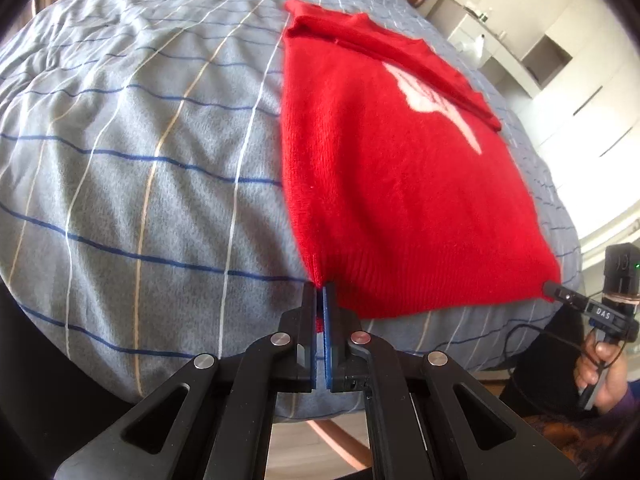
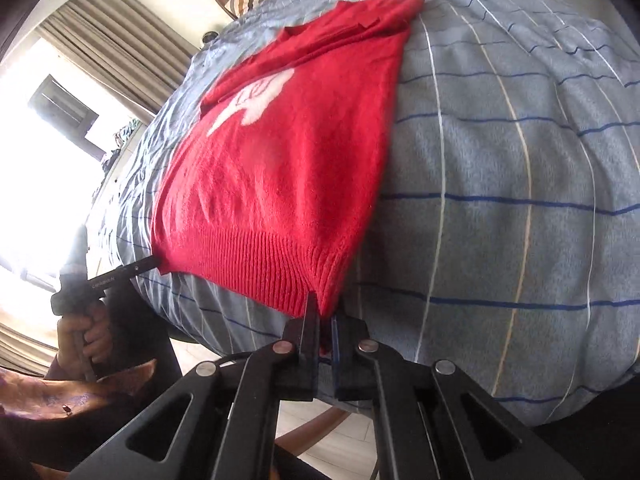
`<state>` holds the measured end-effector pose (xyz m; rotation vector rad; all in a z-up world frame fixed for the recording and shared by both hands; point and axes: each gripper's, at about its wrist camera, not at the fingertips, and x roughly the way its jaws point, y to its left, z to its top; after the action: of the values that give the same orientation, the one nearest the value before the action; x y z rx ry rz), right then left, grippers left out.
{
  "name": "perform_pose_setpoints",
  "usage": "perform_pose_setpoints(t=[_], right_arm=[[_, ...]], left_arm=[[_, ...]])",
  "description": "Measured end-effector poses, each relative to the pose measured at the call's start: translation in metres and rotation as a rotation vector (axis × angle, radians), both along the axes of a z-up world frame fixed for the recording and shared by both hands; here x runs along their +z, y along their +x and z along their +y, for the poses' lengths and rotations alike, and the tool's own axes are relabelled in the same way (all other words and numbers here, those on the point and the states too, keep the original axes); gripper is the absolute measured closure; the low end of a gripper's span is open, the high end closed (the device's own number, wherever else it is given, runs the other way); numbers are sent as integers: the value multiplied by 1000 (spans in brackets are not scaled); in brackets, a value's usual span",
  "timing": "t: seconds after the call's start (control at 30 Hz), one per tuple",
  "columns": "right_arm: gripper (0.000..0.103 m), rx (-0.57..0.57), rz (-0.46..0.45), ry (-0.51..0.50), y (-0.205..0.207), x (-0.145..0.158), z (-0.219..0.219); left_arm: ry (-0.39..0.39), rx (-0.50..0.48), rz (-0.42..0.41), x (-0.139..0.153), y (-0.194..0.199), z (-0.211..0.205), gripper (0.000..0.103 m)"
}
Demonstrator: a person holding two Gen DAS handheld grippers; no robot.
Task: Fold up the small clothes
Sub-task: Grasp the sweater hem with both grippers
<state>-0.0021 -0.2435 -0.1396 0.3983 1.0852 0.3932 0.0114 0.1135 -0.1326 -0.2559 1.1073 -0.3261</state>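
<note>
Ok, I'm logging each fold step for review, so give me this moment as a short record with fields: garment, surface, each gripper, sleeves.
garment: red sweater with a white motif, lying flat
surface: grey-blue striped bedspread
left gripper: shut on the sweater's hem corner on its side
right gripper: shut on the other hem corner
sleeves: one sleeve folded across the chest; the other cannot be told
fold state: the hem lies nearest the person, not yet lifted
</note>
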Motion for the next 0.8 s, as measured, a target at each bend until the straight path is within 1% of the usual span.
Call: perform_pose_setpoints(t=[0.07, 0.13, 0.23, 0.27, 0.33, 0.37, 0.4, 0.43, 0.53, 0.63, 0.67, 0.7, 0.73, 0.8], right_arm=[[99, -4, -20, 26, 8, 5, 1], [99, 2, -33, 22, 14, 7, 3], [99, 16, -40, 2, 16, 7, 9], [99, 17, -39, 2, 15, 6, 9], [99, 15, -36, 1, 12, 5, 10], [99, 13, -34, 0, 11, 4, 10], [99, 11, -32, -1, 10, 3, 8], [99, 9, -31, -3, 8, 2, 7], [99, 8, -33, -1, 8, 2, 3], [99, 14, -53, -6, 7, 7, 2], [99, 17, -61, -7, 7, 8, 1], [99, 18, -66, -7, 6, 10, 1], [99, 19, -66, -6, 6, 11, 1], [99, 16, -60, -3, 5, 11, 0]], left_arm=[[-32, 4, -25, 10, 5, 2, 103], [-48, -2, -31, 15, 8, 4, 103], [-56, -51, 1, 7, 7, 8, 101], [-60, -70, 18, 2, 6, 8, 99], [-51, -87, 40, -4, 3, 8, 90], [-51, -91, 40, -7, 2, 8, 74], [-53, -89, 33, -8, 0, 9, 63], [-55, -84, 25, -10, 0, 9, 61], [-77, -88, 41, -16, 4, 8, 61], [-58, -78, 77, -27, 10, 3, 62], [-64, -71, 85, -29, 10, 3, 75], [-80, -69, 102, -31, 11, 3, 100], [-102, -65, 110, -32, 11, 4, 101], [-131, -65, 89, -24, 7, 6, 102]])
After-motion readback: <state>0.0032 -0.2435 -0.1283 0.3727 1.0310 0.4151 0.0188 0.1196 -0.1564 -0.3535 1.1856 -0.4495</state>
